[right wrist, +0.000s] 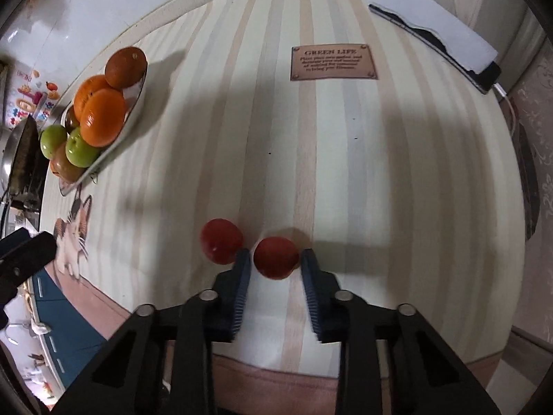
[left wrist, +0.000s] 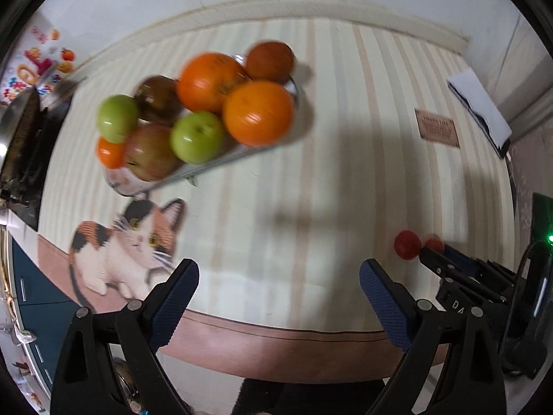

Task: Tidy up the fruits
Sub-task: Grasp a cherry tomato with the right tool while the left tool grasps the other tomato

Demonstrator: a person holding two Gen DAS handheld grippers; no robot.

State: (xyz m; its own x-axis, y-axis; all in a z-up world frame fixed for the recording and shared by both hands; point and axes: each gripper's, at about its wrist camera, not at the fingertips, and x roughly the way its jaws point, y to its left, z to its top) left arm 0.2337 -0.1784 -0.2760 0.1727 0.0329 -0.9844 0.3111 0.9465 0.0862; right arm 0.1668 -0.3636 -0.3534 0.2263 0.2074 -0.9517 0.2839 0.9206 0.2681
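Two small red fruits lie on the striped tablecloth near its front edge. My right gripper (right wrist: 274, 259) is shut on the right-hand red fruit (right wrist: 276, 257), a pad on each side of it. The other red fruit (right wrist: 221, 240) sits just left of the left finger. A plate (right wrist: 138, 97) at the far left is piled with oranges (left wrist: 257, 112), green apples (left wrist: 197, 136) and reddish apples (left wrist: 152, 152). My left gripper (left wrist: 279, 269) is open over bare cloth, with nothing between its fingers. The plate lies up and to its left, and the red fruits (left wrist: 408, 245) to its right.
A phone under white paper (right wrist: 446, 31) lies at the back right, and a brown "GREEN LIFE" label (right wrist: 333, 61) is printed on the cloth. A cat picture (left wrist: 131, 245) is at the front left. A metal pan (left wrist: 13, 128) stands past the table's left edge.
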